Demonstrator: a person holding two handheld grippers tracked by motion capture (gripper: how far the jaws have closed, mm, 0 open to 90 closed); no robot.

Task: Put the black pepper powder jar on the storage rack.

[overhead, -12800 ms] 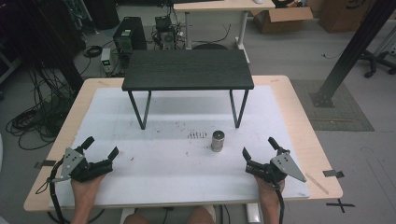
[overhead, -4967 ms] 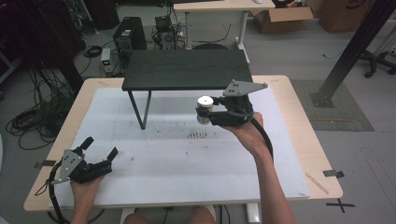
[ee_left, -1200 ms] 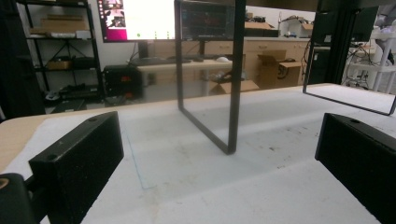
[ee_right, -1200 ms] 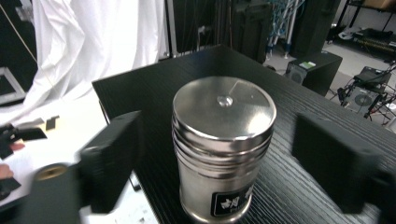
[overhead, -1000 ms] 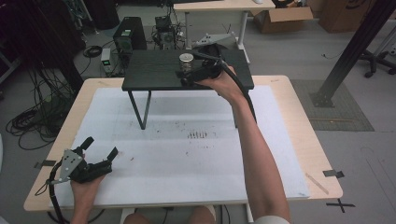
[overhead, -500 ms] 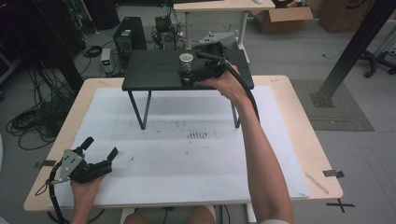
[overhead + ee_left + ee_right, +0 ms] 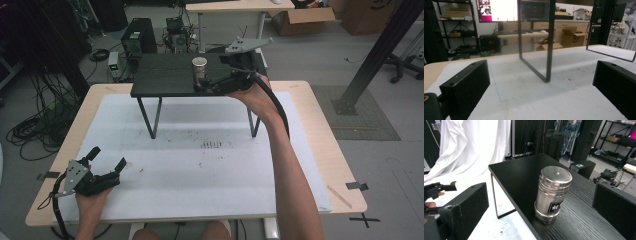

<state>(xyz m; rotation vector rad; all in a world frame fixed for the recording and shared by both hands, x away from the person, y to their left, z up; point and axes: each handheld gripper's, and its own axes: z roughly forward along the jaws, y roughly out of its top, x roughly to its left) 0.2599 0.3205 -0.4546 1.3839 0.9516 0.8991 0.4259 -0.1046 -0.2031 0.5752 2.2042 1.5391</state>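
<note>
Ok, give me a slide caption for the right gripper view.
Steel canister standing upright on the black stand, between the right gripper's open jaws.

canister: silver, black label | shelf: black woodgrain | mat: white | tongs: black

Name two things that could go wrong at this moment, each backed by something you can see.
1. The metal canister stands near the front edge of the black shelf; a nudge might tip it off.
2. The right gripper has its jaws open on either side of the canister, so pulling back carelessly could clip it.
</note>
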